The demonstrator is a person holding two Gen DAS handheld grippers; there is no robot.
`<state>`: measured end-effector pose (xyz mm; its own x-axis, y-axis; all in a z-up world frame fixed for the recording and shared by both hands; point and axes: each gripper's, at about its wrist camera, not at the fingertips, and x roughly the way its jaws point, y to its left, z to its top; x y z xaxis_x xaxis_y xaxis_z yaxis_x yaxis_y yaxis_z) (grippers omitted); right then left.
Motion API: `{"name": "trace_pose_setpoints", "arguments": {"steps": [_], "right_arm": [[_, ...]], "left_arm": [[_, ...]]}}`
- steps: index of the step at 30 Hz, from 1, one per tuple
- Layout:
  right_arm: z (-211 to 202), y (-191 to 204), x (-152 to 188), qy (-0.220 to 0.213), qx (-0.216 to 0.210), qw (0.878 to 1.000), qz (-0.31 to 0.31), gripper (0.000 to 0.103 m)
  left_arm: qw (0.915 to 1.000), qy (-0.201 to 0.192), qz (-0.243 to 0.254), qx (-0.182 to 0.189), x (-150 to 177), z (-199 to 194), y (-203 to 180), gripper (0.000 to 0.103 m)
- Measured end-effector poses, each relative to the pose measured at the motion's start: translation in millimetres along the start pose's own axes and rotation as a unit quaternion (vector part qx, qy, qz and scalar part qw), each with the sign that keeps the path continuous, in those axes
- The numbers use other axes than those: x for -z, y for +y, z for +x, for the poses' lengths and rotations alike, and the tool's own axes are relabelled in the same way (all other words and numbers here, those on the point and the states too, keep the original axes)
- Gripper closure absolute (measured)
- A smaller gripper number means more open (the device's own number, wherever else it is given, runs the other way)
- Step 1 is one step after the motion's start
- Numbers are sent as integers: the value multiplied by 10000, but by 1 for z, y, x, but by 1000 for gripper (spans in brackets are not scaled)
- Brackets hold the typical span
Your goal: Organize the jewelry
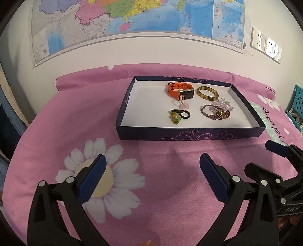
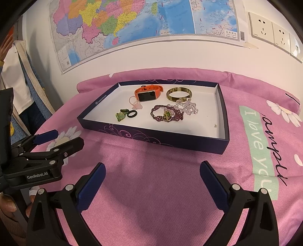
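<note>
Jewelry in box [image 1: 189,135] — both tongs [image 1: 153,166] [image 2: 152,173] gape.

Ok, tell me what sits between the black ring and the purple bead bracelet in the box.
Nothing: bare white box floor separates the black ring from the bracelet, clearest in the right wrist view.

Pink floral bedspread [image 1: 161,189]; wall map [image 2: 132,22]; wall sockets [image 2: 272,32].

Both my views are evenly and fairly brightly lit, warm indoor light from above. Soft shadows of my tongs fall on the pink cloth [image 1: 161,170] just ahead of them, and the box [image 2: 189,143] casts a faint one along its near wall. The fisheye bends the map [image 1: 132,17] and darkens the corners. The middle is sharp; the edges blur slightly.
</note>
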<state>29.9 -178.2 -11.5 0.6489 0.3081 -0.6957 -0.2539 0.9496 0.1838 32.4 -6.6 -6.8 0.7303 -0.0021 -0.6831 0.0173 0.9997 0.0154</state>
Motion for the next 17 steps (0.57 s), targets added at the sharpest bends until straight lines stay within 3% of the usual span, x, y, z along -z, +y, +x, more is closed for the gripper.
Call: {"name": "trace_pose_setpoints", "arguments": {"steps": [8, 17], "right_arm": [[0, -1, 0, -10, 7, 10000, 43, 7], [-1, 1, 1, 81, 94, 9999, -112, 7]], "left_arm": [[9997, -197, -87, -88, 1, -4, 5, 6], [10000, 49, -32, -78, 2, 2, 4, 6]]}}
